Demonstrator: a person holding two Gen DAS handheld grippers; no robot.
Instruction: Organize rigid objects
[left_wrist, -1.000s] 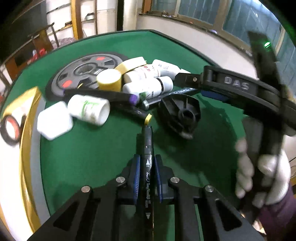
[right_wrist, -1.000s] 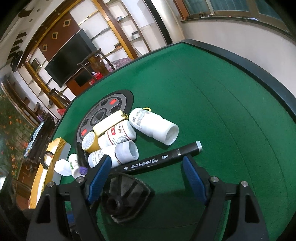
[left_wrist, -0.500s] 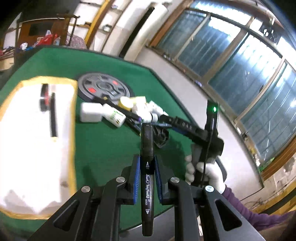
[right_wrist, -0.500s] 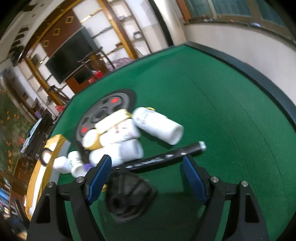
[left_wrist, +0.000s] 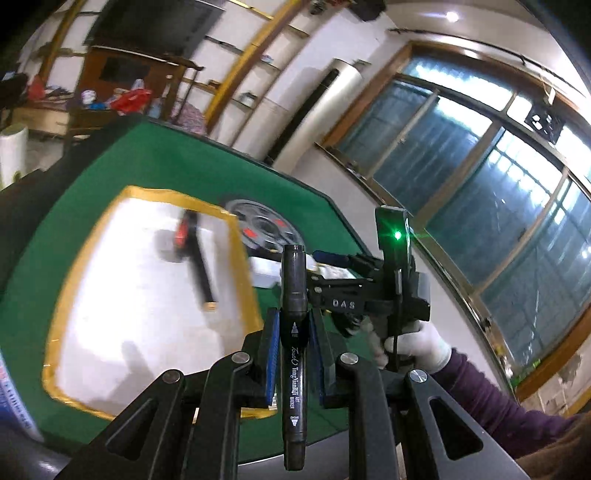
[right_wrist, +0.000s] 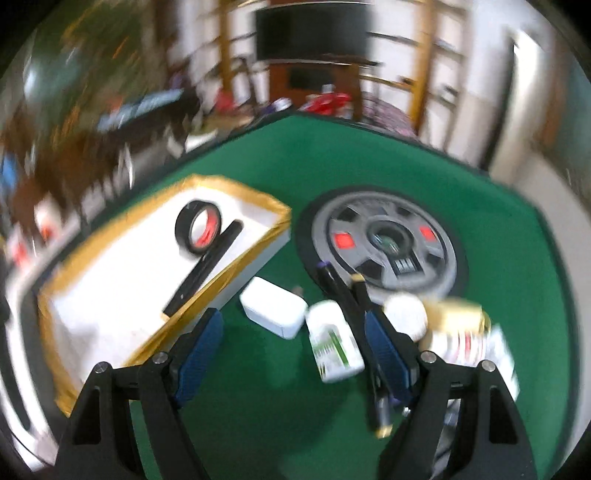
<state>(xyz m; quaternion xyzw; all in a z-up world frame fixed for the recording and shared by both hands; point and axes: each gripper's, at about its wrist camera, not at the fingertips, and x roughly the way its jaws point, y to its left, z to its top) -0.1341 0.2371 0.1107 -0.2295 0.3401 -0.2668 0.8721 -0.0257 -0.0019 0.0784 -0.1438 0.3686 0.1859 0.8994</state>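
One black marker (left_wrist: 294, 339) sits clamped in the left gripper (left_wrist: 293, 354), lifted above the gold-edged tray (left_wrist: 59, 317), probably bound there beside the tape roll (right_wrist: 201, 227); the right gripper (right_wrist: 295, 350) hangs spread wide, empty, over the bottles (right_wrist: 334, 345).

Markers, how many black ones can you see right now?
4: one marker clamped in the left gripper, one in the gold-edged tray beside the tape roll, two on the green felt by the right gripper. Others may be hidden.

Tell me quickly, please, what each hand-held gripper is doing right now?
Left hand-held gripper: closed on the black marker.
Right hand-held gripper: open, holding nothing.
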